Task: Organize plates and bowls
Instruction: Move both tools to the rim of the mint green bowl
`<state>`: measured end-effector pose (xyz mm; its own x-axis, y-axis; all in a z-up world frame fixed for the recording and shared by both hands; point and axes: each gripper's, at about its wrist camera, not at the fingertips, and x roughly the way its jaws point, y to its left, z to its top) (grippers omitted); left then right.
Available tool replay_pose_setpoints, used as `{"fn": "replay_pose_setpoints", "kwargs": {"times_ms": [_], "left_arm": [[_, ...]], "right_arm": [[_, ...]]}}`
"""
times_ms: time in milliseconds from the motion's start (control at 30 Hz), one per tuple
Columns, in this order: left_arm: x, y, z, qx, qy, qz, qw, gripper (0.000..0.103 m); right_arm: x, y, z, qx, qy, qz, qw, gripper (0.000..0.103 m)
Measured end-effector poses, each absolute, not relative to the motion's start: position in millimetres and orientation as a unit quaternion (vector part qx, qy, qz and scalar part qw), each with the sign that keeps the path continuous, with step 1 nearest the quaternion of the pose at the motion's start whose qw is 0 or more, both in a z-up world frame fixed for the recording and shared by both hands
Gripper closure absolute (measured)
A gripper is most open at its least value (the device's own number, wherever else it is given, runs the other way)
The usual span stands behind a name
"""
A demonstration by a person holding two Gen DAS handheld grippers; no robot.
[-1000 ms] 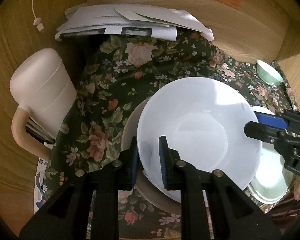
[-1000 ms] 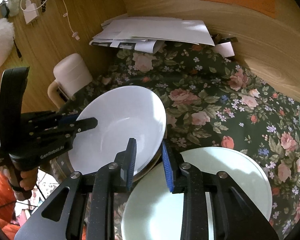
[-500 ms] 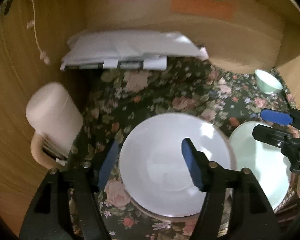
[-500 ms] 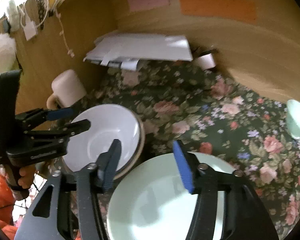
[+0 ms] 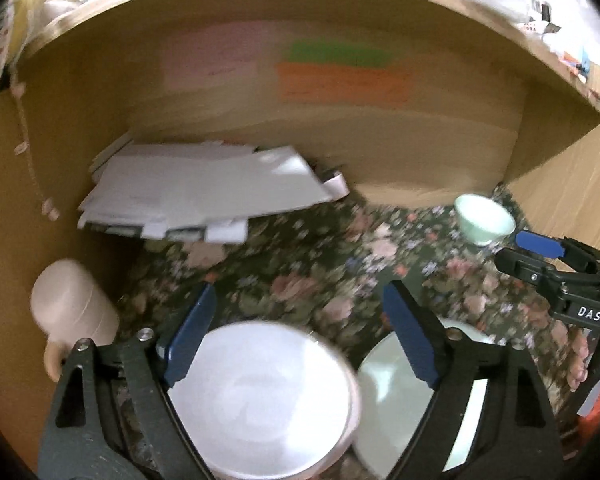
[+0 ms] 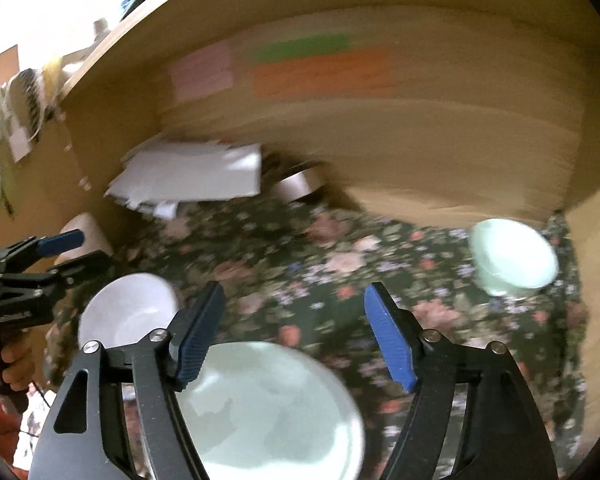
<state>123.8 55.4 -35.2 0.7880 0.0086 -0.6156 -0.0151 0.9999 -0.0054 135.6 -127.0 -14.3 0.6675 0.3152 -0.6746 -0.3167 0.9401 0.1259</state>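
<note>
The white bowl (image 5: 260,400) sits on the floral cloth (image 5: 320,264) in the wooden alcove, nested on a tan-rimmed plate that I can only just make out under it, with the pale green plate (image 6: 268,412) just beside it on my right. A second ago both my grippers were pinched on this bowl's rim; now the left gripper (image 5: 300,344) has let go and lifted clear, its jaws opening wide with nothing clamped between them, and the right gripper (image 6: 292,332) has done the same, jaws spreading and empty above the green plate. I read that as the bowl being placed and this stacking step finished, leaving the small green bowl (image 6: 512,256) at the far right as the likely next piece. My left view shows the beige mug (image 5: 72,312) against the side wall and the stack of papers (image 5: 204,196) at the back; my right view adds a small metal tin (image 6: 300,184) behind the papers and a larger view of the small green bowl, plus the hand (image 6: 16,360) on the left tool. Both frames are blurred by motion.
</note>
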Motion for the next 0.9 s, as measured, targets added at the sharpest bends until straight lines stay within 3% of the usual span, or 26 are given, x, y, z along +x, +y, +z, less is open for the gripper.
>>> {"fn": "replay_pose_setpoints", "kwargs": {"times_ms": [367,733,900], "left_arm": [[197.4,26.2,-38.4,-0.004,0.359,-0.023,0.933,0.015],[258.5,-12.8,-62.7,0.036,0.396,-0.038,0.917,0.015],[278.9,-32.2,-77.4,0.055,0.413,-0.052,0.908,0.015]], "right_arm": [[167.1,-207.1,-2.2,-0.008,0.347,0.049,0.937,0.033],[223.6,-285.7,-49.2,0.039,0.405,-0.039,0.913,0.033],[247.9,-312.5,-77.9,0.078,0.443,-0.053,0.891,0.047]]}}
